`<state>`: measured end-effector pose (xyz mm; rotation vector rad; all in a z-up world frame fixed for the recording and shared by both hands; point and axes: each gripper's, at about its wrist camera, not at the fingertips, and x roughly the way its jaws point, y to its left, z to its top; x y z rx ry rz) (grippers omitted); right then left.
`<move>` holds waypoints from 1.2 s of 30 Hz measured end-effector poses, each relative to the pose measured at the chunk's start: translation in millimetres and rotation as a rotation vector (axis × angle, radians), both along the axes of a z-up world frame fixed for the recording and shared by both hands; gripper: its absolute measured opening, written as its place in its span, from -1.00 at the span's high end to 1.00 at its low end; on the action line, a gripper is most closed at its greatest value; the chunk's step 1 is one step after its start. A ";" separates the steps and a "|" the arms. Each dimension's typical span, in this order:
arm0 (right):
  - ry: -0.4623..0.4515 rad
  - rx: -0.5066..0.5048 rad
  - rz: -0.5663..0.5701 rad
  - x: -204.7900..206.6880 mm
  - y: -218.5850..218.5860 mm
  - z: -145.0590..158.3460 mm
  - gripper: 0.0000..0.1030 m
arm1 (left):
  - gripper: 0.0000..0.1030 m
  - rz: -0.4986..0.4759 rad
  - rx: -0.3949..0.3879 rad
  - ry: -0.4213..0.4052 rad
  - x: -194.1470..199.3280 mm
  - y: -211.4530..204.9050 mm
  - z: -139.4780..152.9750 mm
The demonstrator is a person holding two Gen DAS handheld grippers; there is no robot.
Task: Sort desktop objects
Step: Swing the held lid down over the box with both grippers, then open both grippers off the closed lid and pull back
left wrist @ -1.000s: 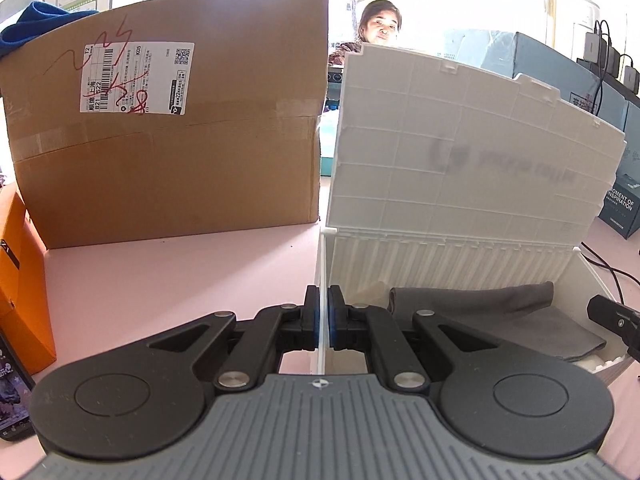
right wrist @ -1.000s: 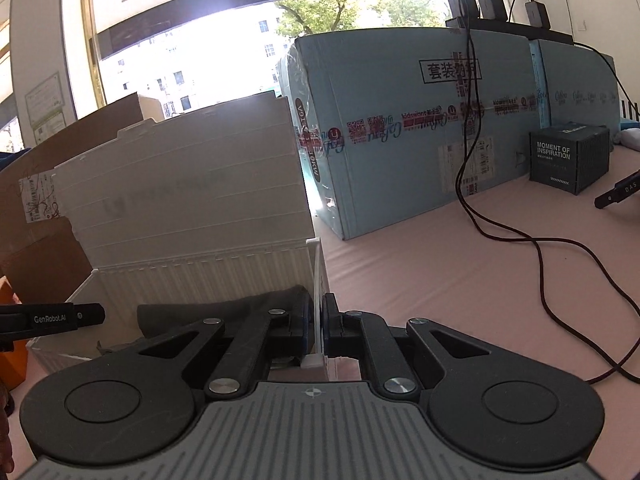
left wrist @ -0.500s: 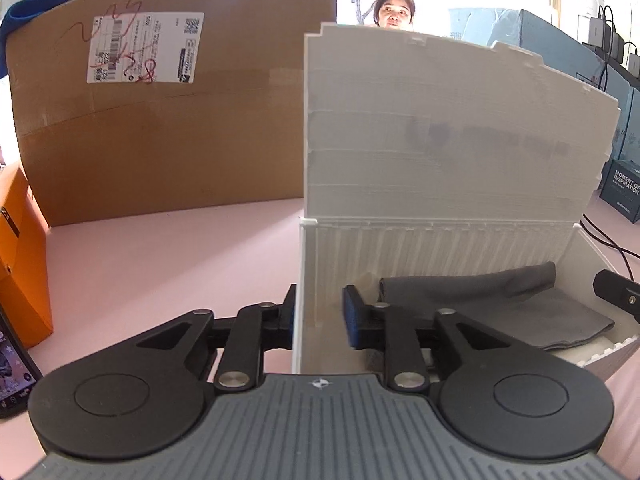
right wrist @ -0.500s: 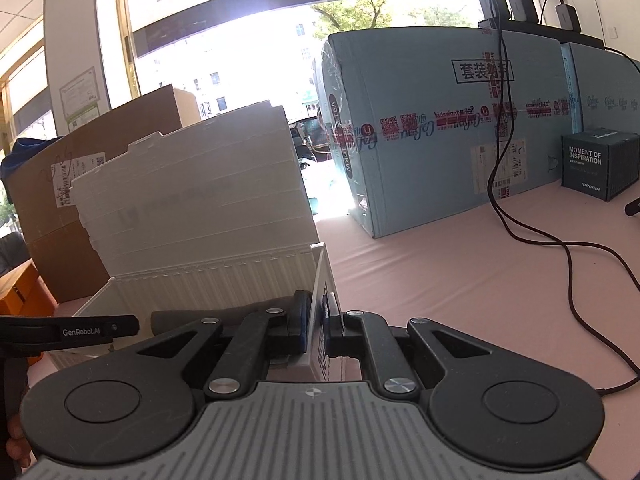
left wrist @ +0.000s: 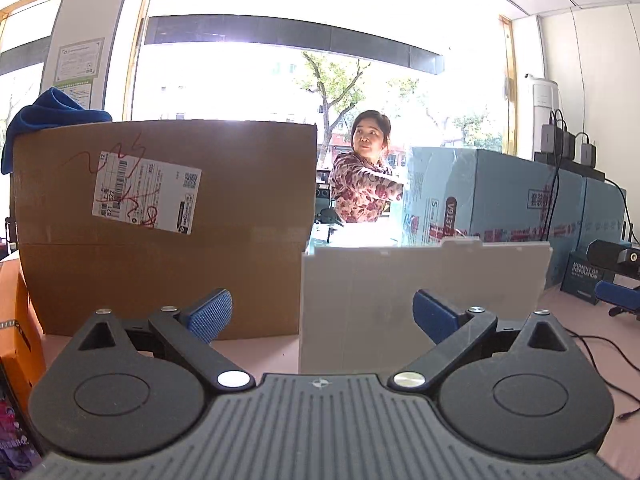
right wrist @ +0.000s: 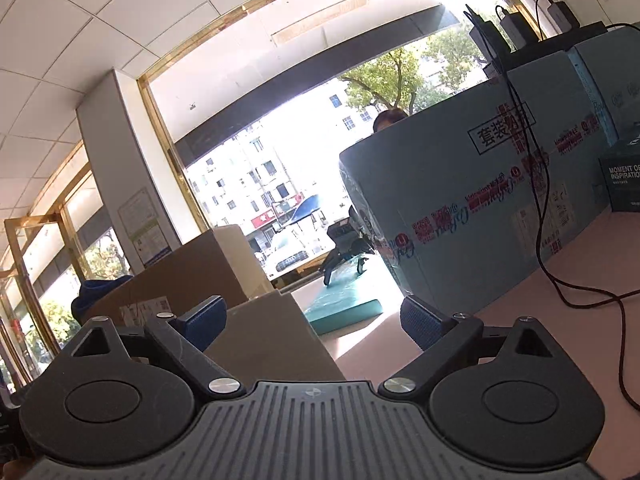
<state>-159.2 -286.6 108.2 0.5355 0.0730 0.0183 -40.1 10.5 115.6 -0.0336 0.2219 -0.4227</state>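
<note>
- White plastic storage box (left wrist: 420,304) sits on the pink table (left wrist: 256,350), just right of the brown carton (left wrist: 160,232); its top looks flat from both views, so I read the lid as down
- Left hand-held gripper (left wrist: 322,314) gapes wide, holding nothing; box directly ahead, near, its left edge between the blue pads
- Right hand-held gripper (right wrist: 312,320) likewise spread and empty, box ahead-left
- I judge it light, stiff, smooth thin-walled plastic; best pinched at a rim or side wall
- Contents hidden
</note>
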 end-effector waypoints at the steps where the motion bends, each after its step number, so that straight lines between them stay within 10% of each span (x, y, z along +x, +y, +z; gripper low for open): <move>1: -0.003 0.025 0.014 5.5 -4.8 5.8 -0.62 | -0.90 0.008 -0.027 0.014 4.2 3.3 7.1; 10: 0.022 0.208 0.052 49.1 -20.4 12.9 -0.48 | -0.90 -0.018 -0.215 0.169 47.7 9.6 30.8; 15: 0.050 0.236 0.092 62.7 -18.7 1.2 0.23 | -0.89 -0.012 -0.256 0.268 64.0 1.4 15.1; 36: 0.074 0.237 0.151 17.4 3.3 -23.1 0.43 | -0.81 -0.054 -0.137 0.285 12.1 5.4 -5.8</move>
